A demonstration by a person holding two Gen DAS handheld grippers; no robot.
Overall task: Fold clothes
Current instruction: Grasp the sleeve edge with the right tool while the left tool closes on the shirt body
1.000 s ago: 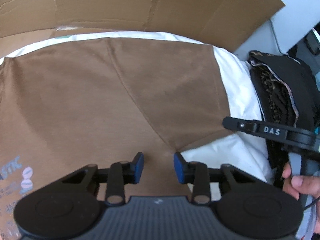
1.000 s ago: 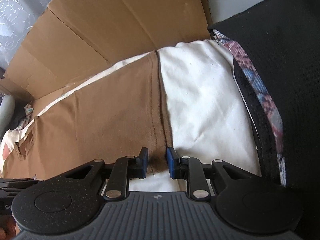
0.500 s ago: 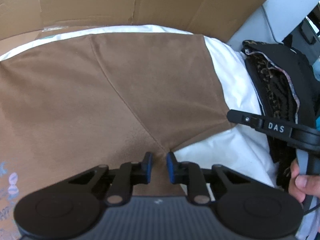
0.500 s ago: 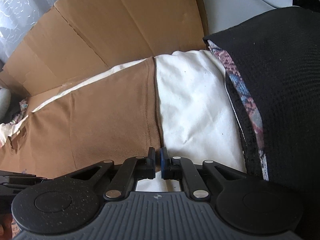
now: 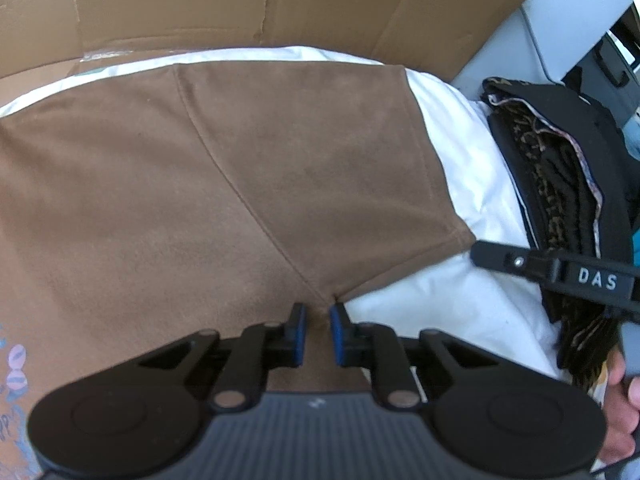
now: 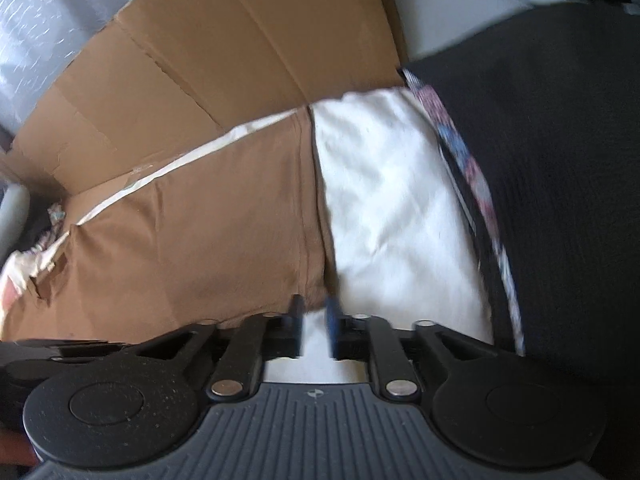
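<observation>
the brown garment [image 5: 224, 200] lies spread flat on a white sheet [image 5: 472, 184], cardboard [image 5: 280, 0] behind it. the left gripper [image 5: 318, 330] has been closing and pinches brown fabric at the underarm seam. the right gripper [image 6: 314, 330], blurred, has just opened, apparently off the sleeve hem, over white sheet.

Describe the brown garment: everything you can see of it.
The brown garment is a soft, matte knit top, spread flat over a white sheet in front of cardboard. A stitched seam runs diagonally to the sleeve, which has a hemmed edge. The left gripper pinches the fabric at the underarm corner. The right gripper has just been opening at the sleeve hem, with nothing clearly between its pads.
</observation>
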